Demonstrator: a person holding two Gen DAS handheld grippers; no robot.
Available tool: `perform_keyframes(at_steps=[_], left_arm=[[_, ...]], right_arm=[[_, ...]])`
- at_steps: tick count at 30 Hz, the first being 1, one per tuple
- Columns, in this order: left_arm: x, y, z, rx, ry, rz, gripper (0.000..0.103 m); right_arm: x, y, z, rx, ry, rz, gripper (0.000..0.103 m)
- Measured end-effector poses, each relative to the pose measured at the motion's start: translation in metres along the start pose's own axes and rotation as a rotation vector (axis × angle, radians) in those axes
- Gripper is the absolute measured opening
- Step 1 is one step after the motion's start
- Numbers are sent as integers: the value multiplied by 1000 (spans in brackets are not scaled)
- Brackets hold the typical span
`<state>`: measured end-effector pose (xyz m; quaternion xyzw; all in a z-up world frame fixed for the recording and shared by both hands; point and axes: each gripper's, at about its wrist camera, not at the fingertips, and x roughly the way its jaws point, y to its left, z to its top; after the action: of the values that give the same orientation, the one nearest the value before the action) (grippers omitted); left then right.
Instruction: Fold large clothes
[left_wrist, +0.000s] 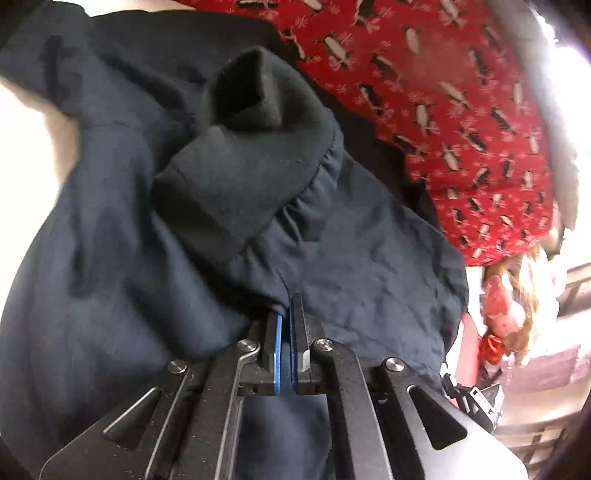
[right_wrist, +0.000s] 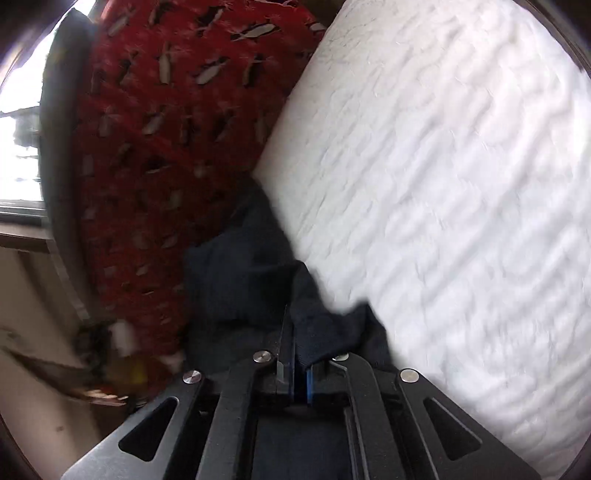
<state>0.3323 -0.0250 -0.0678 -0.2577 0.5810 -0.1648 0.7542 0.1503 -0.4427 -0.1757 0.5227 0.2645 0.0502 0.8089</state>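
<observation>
A large dark navy garment (left_wrist: 155, 229) with a black ribbed cuff (left_wrist: 236, 177) fills the left wrist view and hangs lifted. My left gripper (left_wrist: 286, 306) is shut on a fold of the navy cloth near the cuff seam. In the right wrist view my right gripper (right_wrist: 291, 317) is shut on another part of the same navy garment (right_wrist: 236, 280), which bunches up over its fingers. The rest of the garment is hidden from this view.
A red cloth with a penguin print (left_wrist: 461, 110) lies behind the garment and also shows in the right wrist view (right_wrist: 155, 155). A white textured bed cover (right_wrist: 461, 206) fills the right. A window (right_wrist: 18, 147) is at the far left.
</observation>
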Motion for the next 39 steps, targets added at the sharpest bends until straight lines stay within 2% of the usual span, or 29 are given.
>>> perform_keyframes(at_steps=[1, 2, 4, 6, 7, 8, 10, 13, 15, 16, 17, 18, 19, 21, 22, 24, 26, 28, 29, 32, 33, 34, 35, 36, 37, 38, 39], left_arm=[[-9, -1, -2, 15, 0, -9, 1], [-18, -2, -4, 22, -2, -25, 1], [-36, -10, -8, 56, -20, -78, 1], [-46, -27, -3, 110, -53, -82, 1], [-47, -40, 3, 144, -74, -76, 3], [-45, -48, 9, 162, -87, -58, 5], [-28, -59, 19, 188, -85, -4, 5], [-2, -58, 27, 195, -54, 87, 5], [11, -53, 27, 187, -24, 99, 5], [17, -50, 26, 187, -4, 104, 5], [21, -47, 24, 190, 6, 105, 5], [22, -44, 23, 198, 0, 96, 5], [22, -42, 21, 207, -7, 83, 5], [21, -38, 21, 210, -2, 55, 5], [22, -36, 22, 199, 3, 43, 5], [24, -33, 22, 192, 6, 40, 5], [22, -31, 23, 196, 11, 32, 5], [17, -29, 24, 196, 26, 26, 5], [13, -30, 24, 201, 27, 26, 5], [-11, -39, 25, 232, -43, 13, 5], [-19, -42, 25, 242, -88, 9, 9], [-23, -45, 25, 248, -117, 20, 23], [-22, -47, 26, 252, -136, 50, 34], [-15, -47, 27, 248, -134, 87, 45], [-4, -43, 27, 243, -109, 115, 45], [7, -40, 27, 243, -73, 133, 45], [16, -39, 26, 256, -55, 145, 44]], right_arm=[[-6, 2, -3, -11, 13, -9, 16], [-15, 6, -6, -29, 32, -2, 20], [-32, 17, -6, -81, 30, 69, 21], [-47, 39, 8, -148, -71, 88, 27], [-46, 48, 19, -167, -118, 72, 43], [-40, 53, 30, -172, -135, 50, 52], [-10, 61, 55, -159, -134, -34, 52], [40, 63, 80, -168, -78, -130, 52], [78, 66, 88, -183, -20, -179, 52], [90, 69, 87, -207, 13, -183, 48], [95, 80, 86, -278, 15, -206, 11], [94, 93, 83, -367, 2, -235, 6], [84, 103, 81, -425, -73, -237, 3], [64, 108, 85, -421, -173, -150, 3], [63, 103, 90, -388, -188, -160, 2], [77, 87, 100, -354, -173, -237, 2], [95, 61, 108, -309, -109, -342, 1], [83, 58, 108, -268, -155, -270, 3], [76, 62, 106, -272, -184, -276, 4], [50, 84, 93, -371, -194, -146, 9], [44, 90, 83, -402, -185, -98, 9], [42, 93, 74, -436, -160, -59, 9], [44, 94, 62, -480, -130, -57, 11], [50, 93, 51, -513, -113, -99, 13], [60, 88, 44, -535, -94, -171, 16], [81, 73, 41, -532, -35, -309, 14], [88, 65, 39, -524, -14, -336, 11]])
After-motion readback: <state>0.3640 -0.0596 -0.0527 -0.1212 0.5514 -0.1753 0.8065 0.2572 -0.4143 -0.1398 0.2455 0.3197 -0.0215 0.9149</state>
